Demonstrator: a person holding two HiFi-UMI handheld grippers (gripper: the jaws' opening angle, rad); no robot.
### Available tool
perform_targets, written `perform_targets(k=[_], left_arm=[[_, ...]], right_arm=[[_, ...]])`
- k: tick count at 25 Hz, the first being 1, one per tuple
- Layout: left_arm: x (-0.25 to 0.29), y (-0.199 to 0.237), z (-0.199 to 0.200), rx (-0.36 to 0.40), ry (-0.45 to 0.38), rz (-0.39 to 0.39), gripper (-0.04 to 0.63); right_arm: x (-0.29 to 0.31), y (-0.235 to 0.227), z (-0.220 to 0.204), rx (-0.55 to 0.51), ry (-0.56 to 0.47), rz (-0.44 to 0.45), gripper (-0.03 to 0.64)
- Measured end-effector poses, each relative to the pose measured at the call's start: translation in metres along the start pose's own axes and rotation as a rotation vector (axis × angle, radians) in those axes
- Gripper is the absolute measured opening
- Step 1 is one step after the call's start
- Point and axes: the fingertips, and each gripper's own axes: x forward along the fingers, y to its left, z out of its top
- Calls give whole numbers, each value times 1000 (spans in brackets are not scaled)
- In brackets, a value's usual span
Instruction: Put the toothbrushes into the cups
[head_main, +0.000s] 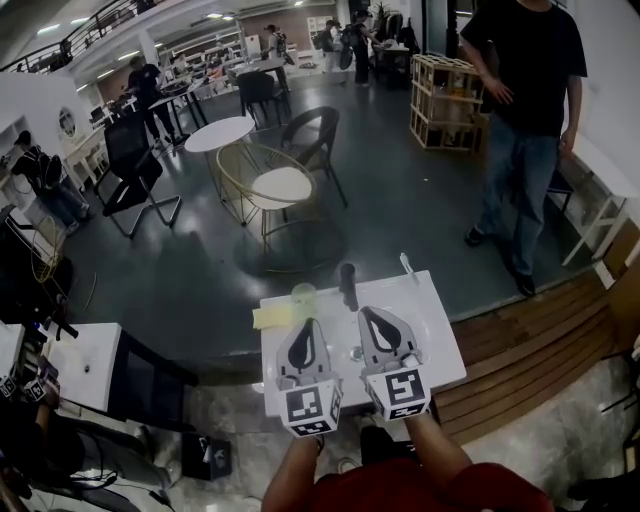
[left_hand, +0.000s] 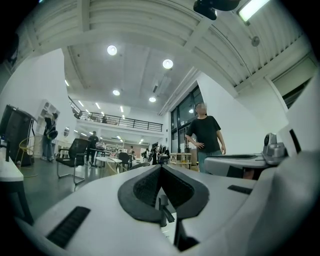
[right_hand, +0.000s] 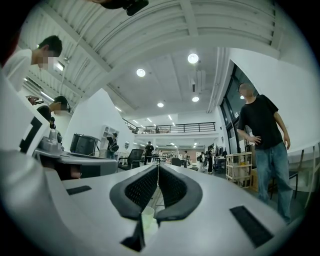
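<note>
**Counter:** A white counter (head_main: 440, 350) stands on a dark floor, with wooden decking at its right side.

**Bystander:** A person in a dark shirt and jeans (head_main: 525, 120) stands well beyond the counter's far right corner, one hand on the hip.

**Tools:** Both are held side by side over the near half of the counter and point toward its far edge.
- The left tool (head_main: 310, 322) has its jaws closed tip to tip. Its own view shows nothing between the pads.
- The right tool (head_main: 366, 312) also has its jaws closed and empty, meeting at the tips.
- A pale cup-like form (right_hand: 147, 217) shows low beneath the right tool's jaws, beyond them and not gripped.

**Vessels:**
- A dark upright vessel (head_main: 347, 285) stands near the middle of the far edge, just ahead of the right tool's tips.
- A translucent cup (head_main: 303, 292) stands upright to its left, ahead of the left tool.
- No toothbrush can be made out in either.

**Other items:**
- A pale yellow item (head_main: 270, 317) lies at the far left corner, beside the translucent cup. Its kind cannot be determined.
- A white toothbrush (head_main: 407, 266) lies at the far right corner, overhanging the far edge, apart from both vessels and both tools.
- A small item (head_main: 356, 352) sits on the counter between the two tools and is too small to identify.
</note>
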Motion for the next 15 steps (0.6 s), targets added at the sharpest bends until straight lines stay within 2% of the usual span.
perform_targets(k=[15], left_arm=[[-3, 11, -3, 5, -2, 18, 29]], right_arm=[[5, 7, -6, -9, 14, 11, 29]])
